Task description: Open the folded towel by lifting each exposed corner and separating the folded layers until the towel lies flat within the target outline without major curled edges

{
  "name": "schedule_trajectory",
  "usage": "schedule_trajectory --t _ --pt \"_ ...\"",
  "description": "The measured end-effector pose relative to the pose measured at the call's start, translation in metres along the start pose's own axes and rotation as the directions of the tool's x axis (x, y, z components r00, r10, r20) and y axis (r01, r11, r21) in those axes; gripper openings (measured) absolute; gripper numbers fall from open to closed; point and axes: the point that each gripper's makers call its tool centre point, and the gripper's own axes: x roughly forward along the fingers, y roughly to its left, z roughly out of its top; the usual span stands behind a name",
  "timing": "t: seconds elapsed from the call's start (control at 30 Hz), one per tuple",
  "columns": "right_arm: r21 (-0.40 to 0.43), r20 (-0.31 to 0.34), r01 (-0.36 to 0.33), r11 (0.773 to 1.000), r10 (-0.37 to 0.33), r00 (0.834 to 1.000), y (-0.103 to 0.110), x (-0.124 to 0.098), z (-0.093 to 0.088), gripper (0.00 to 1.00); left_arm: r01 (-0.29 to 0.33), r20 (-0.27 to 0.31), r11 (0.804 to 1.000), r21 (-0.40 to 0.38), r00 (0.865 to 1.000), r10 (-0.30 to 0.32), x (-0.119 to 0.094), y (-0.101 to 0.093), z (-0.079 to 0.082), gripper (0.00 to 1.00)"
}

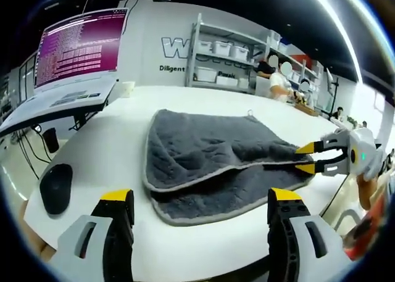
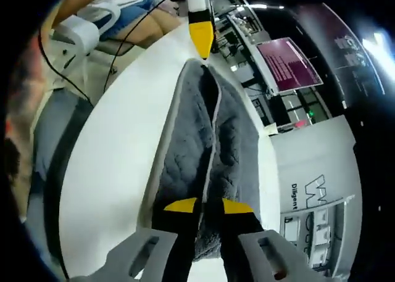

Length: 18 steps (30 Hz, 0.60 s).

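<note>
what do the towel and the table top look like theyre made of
Towel: soft grey terry or microfibre, judging by its fuzzy pile, with a lighter stitched edge band. Table: smooth white top, likely laminate, with a faint sheen; the exact material is unclear.

A lab or workshop is showing here: behind the white round table [image 1: 123, 140], a magenta-lit monitor [image 1: 80, 45] is glowing, metal shelving with white bins [image 1: 225, 53] is standing, and people are working.

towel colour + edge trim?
Dark grey towel with a lighter grey trim along its edges; clearest in the left gripper view.
</note>
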Motion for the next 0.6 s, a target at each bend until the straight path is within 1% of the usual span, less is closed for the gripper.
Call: schedule_trajectory --t 0.03,0.17,0.33,0.4,0.5,0.6 --pt "-0.003 0.004 0.0 1.0 0.0 1.0 0.001 0.0 0.0 0.0 0.001 0.001 1.0 0.0 1.0 -0.001 0.0 0.0 0.0 0.87" --pt "0.005 0.017 0.011 1.0 -0.011 1.0 -0.002 -0.001 0.0 0.0 0.005 0.003 1.0 -0.007 1.0 -0.005 0.0 -0.002 -0.001 0.87" --pt "0.032 0.039 0.006 0.999 -0.007 0.999 -0.004 -0.005 0.003 0.0 0.003 -0.001 1.0 -0.011 1.0 -0.003 0.0 0.0 -0.001 0.87" --pt "0.054 0.063 -0.004 0.999 0.001 0.998 -0.004 -0.009 0.007 0.0 0.006 -0.002 1.0 -0.008 1.0 -0.006 0.0 -0.002 -0.001 0.87" --pt "0.123 0.12 -0.031 0.992 0.017 0.993 -0.005 -0.018 0.014 0.0 0.009 -0.001 1.0 -0.007 1.0 -0.009 -0.001 -0.002 -0.001 0.87" --pt "0.15 0.142 -0.044 0.988 0.022 0.99 -0.006 -0.025 0.016 0.0 0.006 -0.002 1.0 -0.006 1.0 -0.006 -0.002 -0.002 -0.001 0.87"
